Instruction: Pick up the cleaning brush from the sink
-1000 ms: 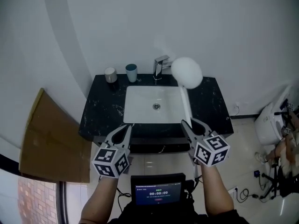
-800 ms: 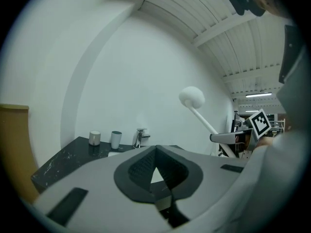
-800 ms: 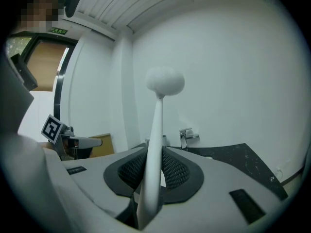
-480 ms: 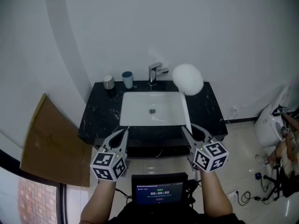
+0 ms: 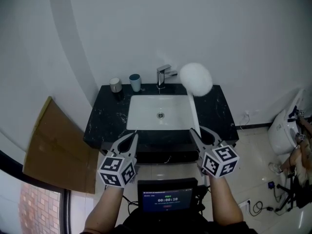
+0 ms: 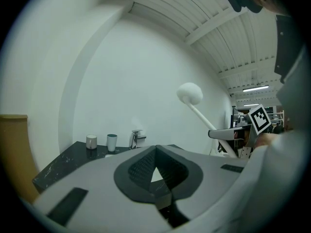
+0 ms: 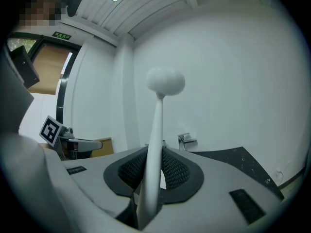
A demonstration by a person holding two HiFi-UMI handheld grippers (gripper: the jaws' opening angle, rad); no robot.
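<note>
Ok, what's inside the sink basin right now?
Only the drain shows in the white sink. The cleaning brush, held in the right claw, covers the basin's right edge.

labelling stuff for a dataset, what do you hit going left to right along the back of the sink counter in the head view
grey cup → blue cup → faucet → cleaning brush, its white head raised in front of the counter's right side

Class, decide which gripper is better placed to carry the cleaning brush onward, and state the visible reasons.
Right. The right gripper grips the cleaning brush by its handle, lifted clear of the sink. The left gripper is shut and empty.
</note>
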